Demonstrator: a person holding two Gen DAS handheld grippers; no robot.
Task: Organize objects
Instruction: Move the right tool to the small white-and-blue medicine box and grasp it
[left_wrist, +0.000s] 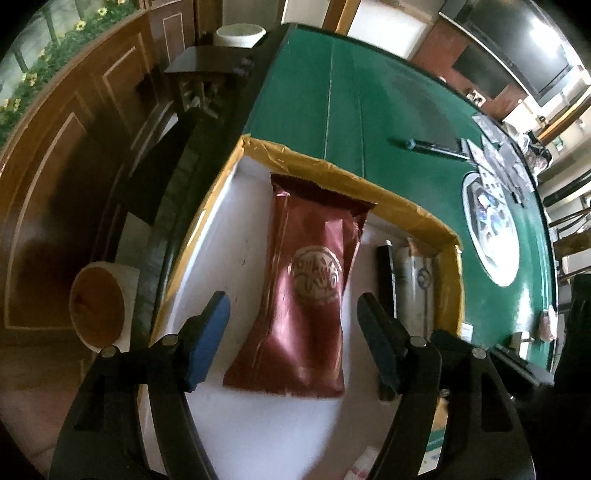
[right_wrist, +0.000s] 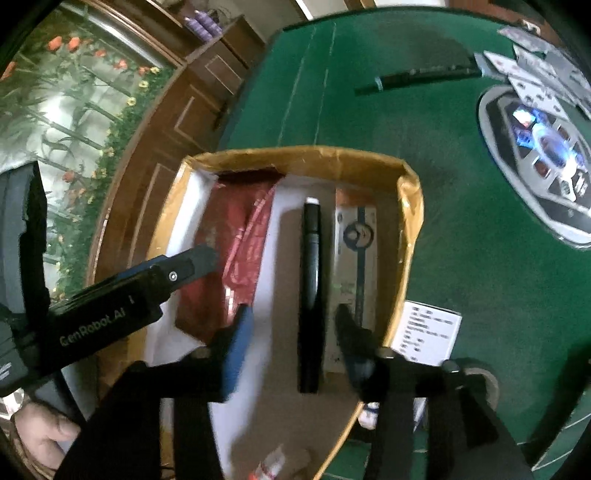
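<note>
A cardboard box (left_wrist: 406, 206) with a white lining sits on the green table; it also shows in the right wrist view (right_wrist: 406, 221). A red foil pouch (left_wrist: 314, 277) lies flat in it, also in the right wrist view (right_wrist: 236, 251). A black marker (right_wrist: 310, 295) and a white flat packet (right_wrist: 354, 266) lie beside it at the box's right side. My left gripper (left_wrist: 295, 339) is open and empty, its fingers on either side of the pouch's near half. My right gripper (right_wrist: 291, 339) is open and empty, above the marker's near end. The left gripper's body (right_wrist: 122, 299) shows over the pouch.
Another black marker (left_wrist: 432, 146) lies on the green table (left_wrist: 369, 92) beyond the box, with playing cards (right_wrist: 535, 70) and a round control panel (right_wrist: 543, 158) at the right. A white labelled box (right_wrist: 428, 328) and a tape roll (right_wrist: 480, 384) lie right of the cardboard box. Wooden wall panels stand left.
</note>
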